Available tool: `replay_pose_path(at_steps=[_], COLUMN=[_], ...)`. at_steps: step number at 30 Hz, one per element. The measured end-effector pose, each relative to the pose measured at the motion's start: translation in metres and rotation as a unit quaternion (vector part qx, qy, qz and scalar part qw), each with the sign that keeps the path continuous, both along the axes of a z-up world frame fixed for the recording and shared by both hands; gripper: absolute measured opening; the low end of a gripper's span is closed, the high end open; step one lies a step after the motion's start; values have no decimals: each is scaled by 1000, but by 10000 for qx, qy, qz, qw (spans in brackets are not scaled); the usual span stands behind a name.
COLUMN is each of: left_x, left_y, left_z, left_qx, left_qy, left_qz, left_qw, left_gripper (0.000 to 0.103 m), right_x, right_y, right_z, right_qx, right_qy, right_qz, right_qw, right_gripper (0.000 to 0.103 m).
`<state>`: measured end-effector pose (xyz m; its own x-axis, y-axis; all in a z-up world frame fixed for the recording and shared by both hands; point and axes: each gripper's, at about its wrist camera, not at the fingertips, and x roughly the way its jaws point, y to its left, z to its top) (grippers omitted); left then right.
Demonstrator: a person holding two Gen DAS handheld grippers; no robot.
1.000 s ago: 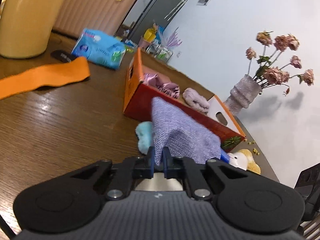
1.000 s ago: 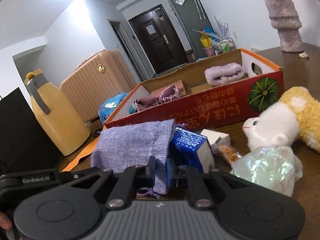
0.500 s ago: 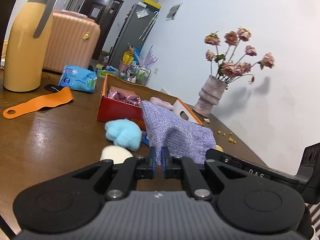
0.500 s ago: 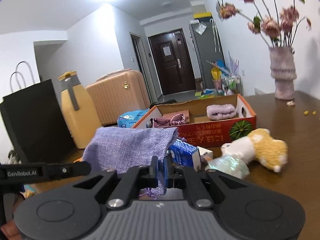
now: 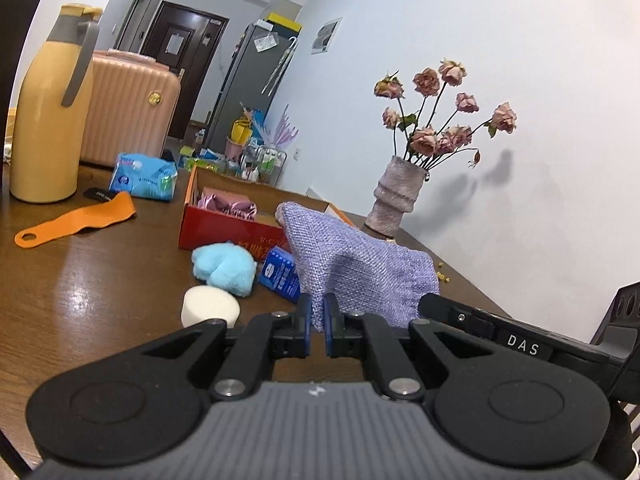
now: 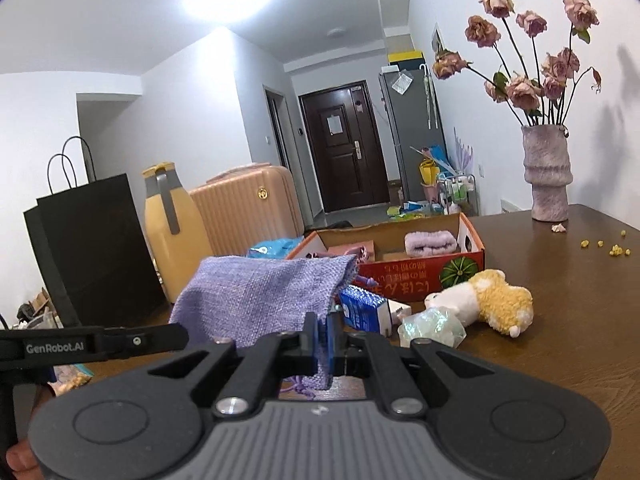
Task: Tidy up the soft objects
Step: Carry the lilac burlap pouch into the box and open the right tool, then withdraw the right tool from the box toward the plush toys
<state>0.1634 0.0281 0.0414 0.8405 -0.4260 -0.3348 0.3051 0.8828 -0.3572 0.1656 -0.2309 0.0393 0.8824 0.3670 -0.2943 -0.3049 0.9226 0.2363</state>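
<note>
A purple woven pouch hangs above the table, pinched at opposite edges by both grippers. My left gripper is shut on one edge. My right gripper is shut on the other edge of the pouch. Beyond it stands a red cardboard box holding a pink cloth and a rolled lilac towel. On the table lie a blue fluffy piece, a white sponge and a yellow-and-white plush toy.
A blue carton and an iridescent wrapper lie near the box. A yellow jug, orange strap, tissue pack and flower vase stand on the wooden table. A black bag stands at left.
Both grippers have lifted the purple pouch off the table and drawn it back from the box. The views have rolled level, and the blue fluffy piece and white sponge now show.
</note>
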Motion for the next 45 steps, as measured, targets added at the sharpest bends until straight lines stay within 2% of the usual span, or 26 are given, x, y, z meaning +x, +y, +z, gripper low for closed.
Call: replay_pose_path(at_steps=[3,7,11,14,16,19,22,24,28,32,35,36,39,42,45], left_x=[11,56,132,194,234,284,314,327,339,342,340,338,332,320,302], left_y=[0,5,12,12,10,8,2,3,8,11,9,7,4,5,4], left_z=[11,39,64,67,59,33,2,-15,-34,-37,-28,-24,-6,20,48], left_qx=[44,44,-33,63,223,506,1125,1330,1645,1665,1707,1750,1819,1801,1810], left_qy=[-163,-388,-233,99,431,996,1363,1531,1632,1547,1411,1347,1203,978,707], left_qz=[-80,-218,-330,-327,-253,-165,6,72,107,180,236,246,305,375,441], left_qw=[9998,9990,9992,9994,9985,9936,9842,9792,9727,9737,9749,9750,9755,9781,9799], left_gripper=[7,7,7,7,7,7,7,7,10,18,38,41,41,44,46], right_x=[9,53,134,207,254,316,359,376,389,391,390,388,381,366,344], right_y=[-1,-1,2,12,21,35,47,56,74,75,67,64,55,43,30], right_z=[10,39,68,76,70,44,11,-9,-35,-48,-47,-43,-25,7,43], right_qx=[7,-22,40,-65,-163,-302,-400,-498,-709,-878,-772,-741,-750,-696,-823], right_qy=[-63,-240,-36,437,828,1568,2184,2450,2740,2941,3066,3051,2845,2554,2172], right_qz=[25,168,331,413,425,472,451,474,551,568,627,646,568,497,349], right_qw=[10000,9996,9994,9982,9955,9860,9740,9671,9575,9500,9466,9472,9540,9631,9720], right_gripper=[4,4,4,4,4,4,4,4,4,8,13,13,16,20,29])
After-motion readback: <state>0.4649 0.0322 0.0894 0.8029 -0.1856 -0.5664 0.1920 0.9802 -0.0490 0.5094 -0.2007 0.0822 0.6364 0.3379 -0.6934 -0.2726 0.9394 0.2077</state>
